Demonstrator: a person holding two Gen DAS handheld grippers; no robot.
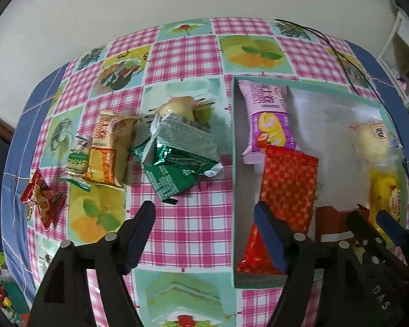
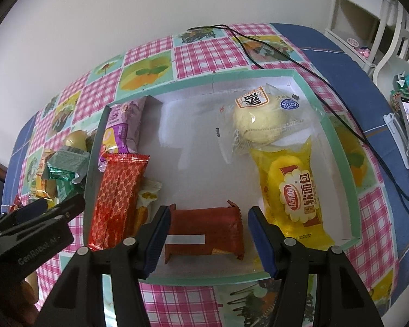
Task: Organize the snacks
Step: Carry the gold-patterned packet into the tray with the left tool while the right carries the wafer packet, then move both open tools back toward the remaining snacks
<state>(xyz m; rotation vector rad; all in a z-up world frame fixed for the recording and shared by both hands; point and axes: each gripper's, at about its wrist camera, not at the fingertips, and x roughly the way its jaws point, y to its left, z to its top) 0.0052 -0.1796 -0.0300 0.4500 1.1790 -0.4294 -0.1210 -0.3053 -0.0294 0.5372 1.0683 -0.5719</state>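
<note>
Snacks are seen in two groups on a table (image 1: 182,54) spread with a pink-checked cloth: some in a shallow teal-rimmed box (image 2: 338,141), some loose on the cloth beside its left wall. Along the box's left wall a purple packet (image 1: 267,117) is laid, with a long red patterned packet (image 2: 117,199) below it at the near left corner. Against the right wall a yellow bread packet (image 2: 294,190) is placed, and a clear-wrapped round bun (image 2: 259,122) sits in the far right corner, touching it. A dark red wafer packet (image 2: 204,231) lies by the near wall. Outside the box, a green packet (image 1: 174,160), an orange packet (image 1: 111,150), a small pale green-lettered packet (image 1: 77,160) and a small red packet (image 1: 42,199) are spread towards the table's left edge. The right gripper (image 2: 207,234) is held with its jaws part open on either side of the wafer packet, the left pad at its end, the right pad just clear. The left gripper (image 1: 204,234) is held wide open and empty over the box's left wall.
</note>
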